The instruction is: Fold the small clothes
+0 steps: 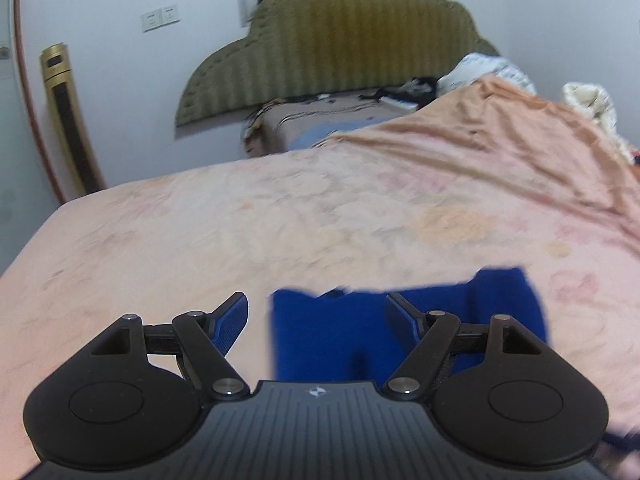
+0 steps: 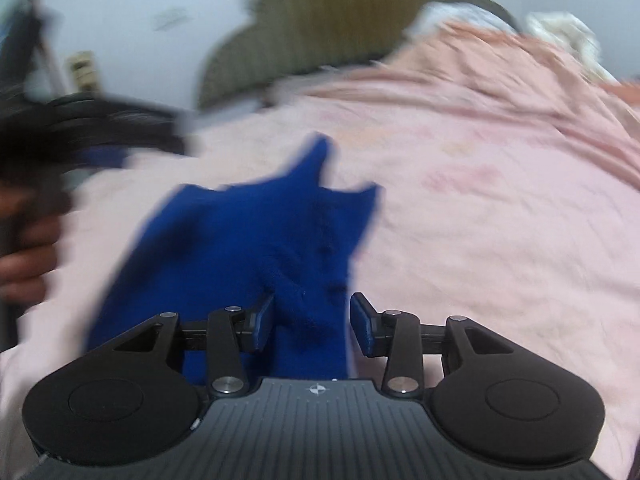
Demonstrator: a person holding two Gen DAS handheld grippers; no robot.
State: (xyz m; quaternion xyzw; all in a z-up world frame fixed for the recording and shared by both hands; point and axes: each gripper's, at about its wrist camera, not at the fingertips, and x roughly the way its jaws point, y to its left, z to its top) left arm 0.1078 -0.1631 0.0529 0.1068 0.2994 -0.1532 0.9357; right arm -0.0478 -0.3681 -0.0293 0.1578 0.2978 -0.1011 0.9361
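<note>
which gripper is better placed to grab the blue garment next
Probably right: the right gripper is open with the blue garment bunched between its fingers. The left gripper, also open, straddles only the garment's edge.

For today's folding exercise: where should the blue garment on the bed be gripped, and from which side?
Probably at the near hem of the blue garment, coming from the near side, where the open right gripper already straddles it; it lies flat on the pink bedsheet, so an edge pinches best.

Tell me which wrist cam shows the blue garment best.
Right wrist: the blue garment fills mid-frame, its outline mostly visible though blurred. Left wrist catches only a strip of it, partly behind the left gripper.
</note>
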